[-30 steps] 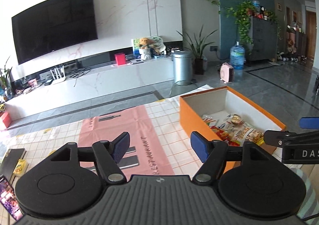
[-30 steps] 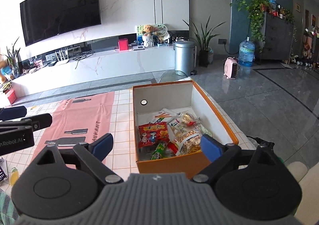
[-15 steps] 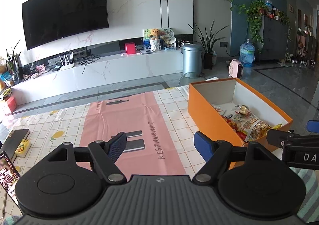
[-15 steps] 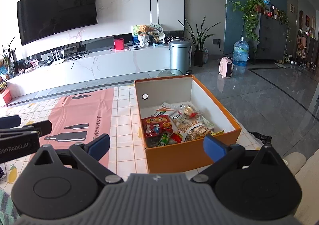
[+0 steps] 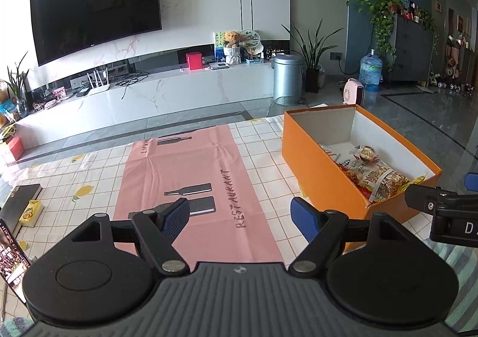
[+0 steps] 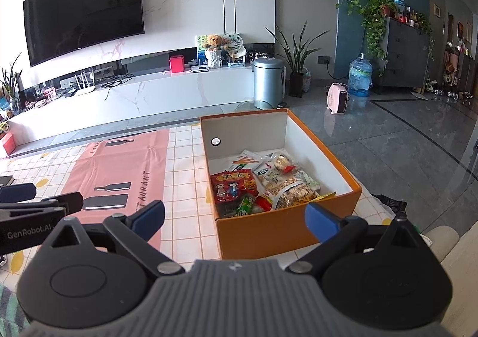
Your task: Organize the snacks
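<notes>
An orange box (image 6: pixel 286 229) with a white inside stands on the table at the right. It holds several snack packets (image 6: pixel 263 184), among them a red bag (image 6: pixel 231 184) and a clear bag of biscuits (image 6: pixel 294 192). The box also shows in the left wrist view (image 5: pixel 316 169) with the snack packets (image 5: pixel 376 175) inside. My left gripper (image 5: pixel 240 214) is open and empty above the pink mat (image 5: pixel 191 169). My right gripper (image 6: pixel 234 217) is open and empty, just in front of the box's near wall.
The table has a checked cloth (image 5: pixel 263 140). A book (image 5: pixel 21 202) with a small yellow pack (image 5: pixel 31 211) and a phone (image 5: pixel 12 253) lie at the table's left edge. Beyond are a TV console (image 5: pixel 149 98), a bin (image 5: pixel 288 77) and bare floor.
Both grippers have drawn back and risen a little from the table, so more of the mat and box shows. Both stay open and empty. The snacks have not moved.
</notes>
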